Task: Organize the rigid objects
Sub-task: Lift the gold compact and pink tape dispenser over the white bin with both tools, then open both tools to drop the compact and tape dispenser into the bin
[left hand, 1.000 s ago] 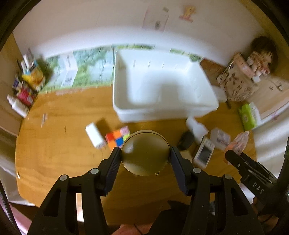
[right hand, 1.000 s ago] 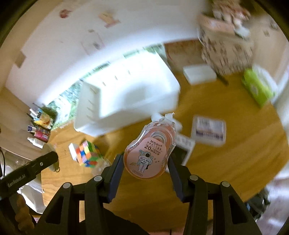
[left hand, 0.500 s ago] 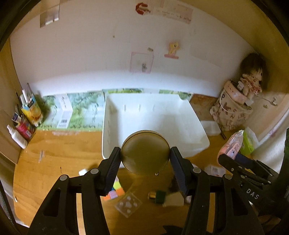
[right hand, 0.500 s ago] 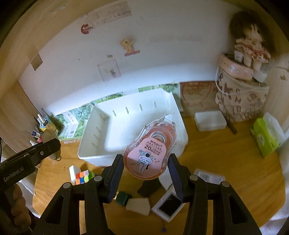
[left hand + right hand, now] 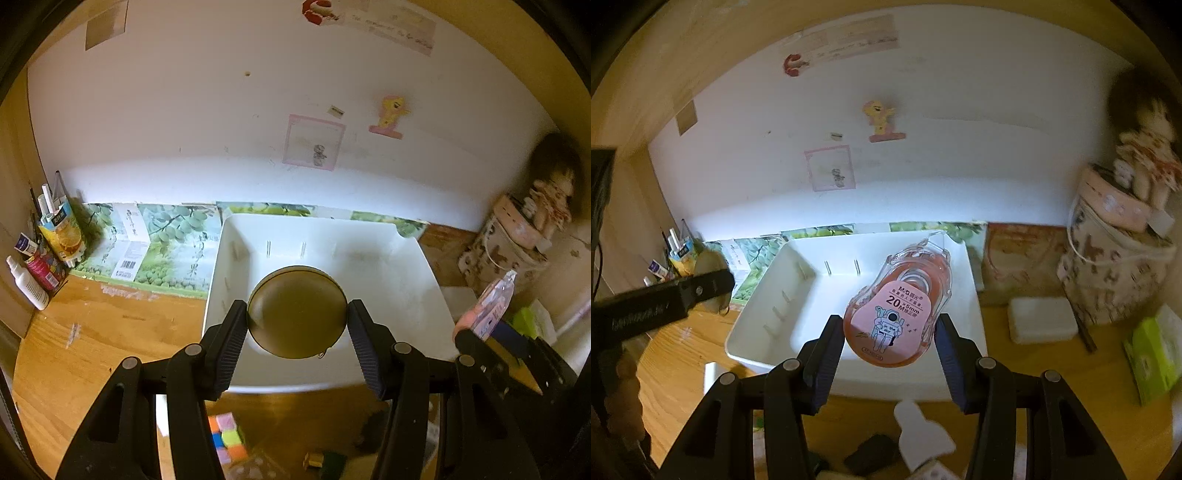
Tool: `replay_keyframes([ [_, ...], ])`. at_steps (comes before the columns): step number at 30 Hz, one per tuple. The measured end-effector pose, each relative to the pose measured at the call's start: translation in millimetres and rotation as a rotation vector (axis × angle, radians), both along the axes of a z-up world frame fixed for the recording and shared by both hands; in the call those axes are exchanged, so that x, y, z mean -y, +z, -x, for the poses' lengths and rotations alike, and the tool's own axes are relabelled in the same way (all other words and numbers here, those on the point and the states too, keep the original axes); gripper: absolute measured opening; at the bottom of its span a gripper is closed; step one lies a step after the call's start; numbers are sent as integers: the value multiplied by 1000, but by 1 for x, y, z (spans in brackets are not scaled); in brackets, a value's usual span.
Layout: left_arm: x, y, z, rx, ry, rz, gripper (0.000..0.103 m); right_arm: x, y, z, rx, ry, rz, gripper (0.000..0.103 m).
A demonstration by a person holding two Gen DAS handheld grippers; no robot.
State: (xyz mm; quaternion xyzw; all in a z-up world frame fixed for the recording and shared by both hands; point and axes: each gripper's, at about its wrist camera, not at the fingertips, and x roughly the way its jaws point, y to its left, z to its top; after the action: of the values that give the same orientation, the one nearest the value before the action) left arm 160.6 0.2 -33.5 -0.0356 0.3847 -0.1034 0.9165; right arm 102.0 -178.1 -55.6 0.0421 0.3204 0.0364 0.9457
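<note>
Right now the left gripper [image 5: 297,325] has its fingers pinching a round tin [image 5: 297,312] by its curved rim, and the right gripper [image 5: 888,332] pinches a pink correction tape [image 5: 899,310], both held above the empty white bin [image 5: 424,291]. Risks: the tin may slip, and the grippers, close together, may bump over the bin.

The right tool [image 5: 889,334] clamps a pink correction tape [image 5: 900,310] between its pads, held above the white tray [image 5: 768,328] on the wooden worktop [image 5: 1052,402]. At the left edge the other tool [image 5: 670,301] shows, blurred, perhaps carrying something round
</note>
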Motion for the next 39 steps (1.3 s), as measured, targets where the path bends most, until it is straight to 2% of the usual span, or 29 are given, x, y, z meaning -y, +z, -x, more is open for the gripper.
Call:
replay_keyframes([
  [5,0,-10,-16,26,33,22,59,-2,-18,-18,20,58,-3,51],
  [9,8,-19,-25,47,39,-35,59,-7,-33,-31,4,89,17,51],
  [13,12,-27,-34,26,35,-18,59,-8,-45,-41,-20,107,-2,51],
  [18,16,-33,-39,8,24,-35,59,-9,-53,-47,-41,117,-10,51],
  [27,16,-35,-41,-26,18,-28,60,-3,-52,-45,-44,115,-24,51],
  [29,15,-32,-38,-12,23,-27,75,-1,-50,-44,-42,115,-21,57],
  [31,14,-27,-35,9,27,-24,82,0,-47,-42,-34,116,-19,64],
  [39,5,-7,-17,62,45,-25,82,-1,-28,-26,15,103,3,75],
])
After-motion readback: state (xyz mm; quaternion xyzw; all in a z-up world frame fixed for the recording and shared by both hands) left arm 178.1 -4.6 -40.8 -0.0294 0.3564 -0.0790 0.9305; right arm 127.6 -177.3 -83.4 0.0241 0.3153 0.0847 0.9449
